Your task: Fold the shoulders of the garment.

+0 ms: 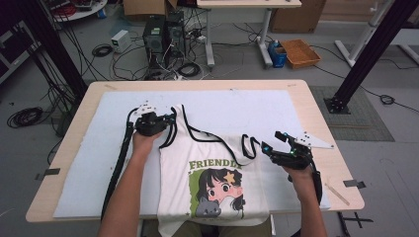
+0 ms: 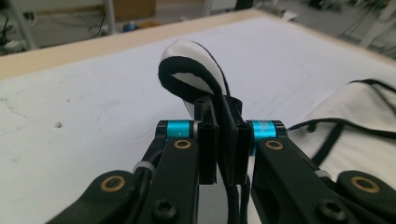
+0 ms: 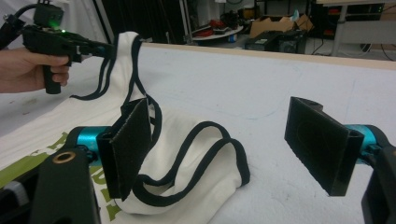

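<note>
White sleeveless top [image 1: 207,168] with black trim lies face up on the white mat [image 1: 89,163] covering the worktop [image 1: 316,118]; its printed front faces the person, the hem hanging off the near edge. Shoulder straps point away toward the far side.

Left gripper [image 1: 157,118] clenched on the left shoulder strap [image 2: 187,70]. In the left gripper view the jaws stand pressed together with a loop of black-edged white cloth curling up beyond them. In the right gripper view that strap is drawn up off the mat, hanging from the left gripper, with the hand [image 3: 28,70] wrapped round the grip.

Right gripper [image 1: 279,150] released, jaws wide apart, just beside the right shoulder strap [image 3: 205,154], which lies slack and looped on the mat. One jaw sits close over the cloth near the strap; the other is well clear over bare mat. Nothing pinched.

Step in hand, as I judge it: take the second strap so both shoulders can be lifted or spread evenly.

To do it well:
- Bring the open jaws down astride the strap loop, one on each side, not onto the body cloth.
- Bite where trim meets the shoulder, matching the left hold, so the top hangs square.
- Keep the left grip level and quiet meanwhile; pulling now would drag the loose strap away.
- Close fully before lifting.
</note>
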A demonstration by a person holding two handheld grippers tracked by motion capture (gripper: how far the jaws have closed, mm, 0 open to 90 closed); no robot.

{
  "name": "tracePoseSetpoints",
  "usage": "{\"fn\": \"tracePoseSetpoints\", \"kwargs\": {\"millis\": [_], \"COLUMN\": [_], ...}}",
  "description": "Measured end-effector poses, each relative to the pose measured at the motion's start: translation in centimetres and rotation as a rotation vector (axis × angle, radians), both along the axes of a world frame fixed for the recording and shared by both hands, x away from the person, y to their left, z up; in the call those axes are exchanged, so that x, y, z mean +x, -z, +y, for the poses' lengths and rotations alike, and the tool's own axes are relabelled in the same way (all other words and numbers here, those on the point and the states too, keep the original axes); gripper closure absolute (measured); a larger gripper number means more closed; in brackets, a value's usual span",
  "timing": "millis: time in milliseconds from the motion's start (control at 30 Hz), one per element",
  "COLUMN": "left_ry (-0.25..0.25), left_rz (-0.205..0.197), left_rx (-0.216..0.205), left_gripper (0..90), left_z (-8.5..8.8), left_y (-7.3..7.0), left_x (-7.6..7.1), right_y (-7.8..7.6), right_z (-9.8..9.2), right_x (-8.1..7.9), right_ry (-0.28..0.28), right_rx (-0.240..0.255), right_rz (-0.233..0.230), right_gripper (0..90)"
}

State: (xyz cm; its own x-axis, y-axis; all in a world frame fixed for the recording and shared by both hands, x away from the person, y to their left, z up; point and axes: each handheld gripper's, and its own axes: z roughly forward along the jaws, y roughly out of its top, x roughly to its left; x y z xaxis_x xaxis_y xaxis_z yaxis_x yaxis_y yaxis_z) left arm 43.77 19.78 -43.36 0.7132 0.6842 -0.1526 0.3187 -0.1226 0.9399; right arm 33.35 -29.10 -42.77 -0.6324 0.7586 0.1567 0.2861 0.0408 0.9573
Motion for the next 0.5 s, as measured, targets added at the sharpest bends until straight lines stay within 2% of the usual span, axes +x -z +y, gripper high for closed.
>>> {"fn": "tracePoseSetpoints", "kwargs": {"millis": [133, 267, 400, 500], "left_ry": [0.099, 0.209, 0.279, 0.294], "left_rz": [-0.042, -0.098, -0.109, -0.101], "left_rx": [-0.015, 0.026, 0.058, 0.082], "left_gripper": [85.1, 85.0, 84.7, 84.6], "left_z": [0.3, -0.2, -0.5, -0.4], "left_y": [-0.2, -0.7, -0.5, -0.1], "left_x": [-1.3, -2.8, -4.4, -5.1], "right_y": [0.0, -0.1, -0.1, 0.0], "right_z": [0.2, 0.4, 0.6, 0.7], "right_x": [-0.1, -0.2, -0.3, -0.3], "right_ry": [-0.002, -0.005, -0.006, -0.009], "right_rx": [0.003, -0.008, -0.008, -0.014], "right_rz": [0.007, 0.001, 0.003, 0.003], "right_gripper": [22.8, 22.8, 22.8, 22.8]}}
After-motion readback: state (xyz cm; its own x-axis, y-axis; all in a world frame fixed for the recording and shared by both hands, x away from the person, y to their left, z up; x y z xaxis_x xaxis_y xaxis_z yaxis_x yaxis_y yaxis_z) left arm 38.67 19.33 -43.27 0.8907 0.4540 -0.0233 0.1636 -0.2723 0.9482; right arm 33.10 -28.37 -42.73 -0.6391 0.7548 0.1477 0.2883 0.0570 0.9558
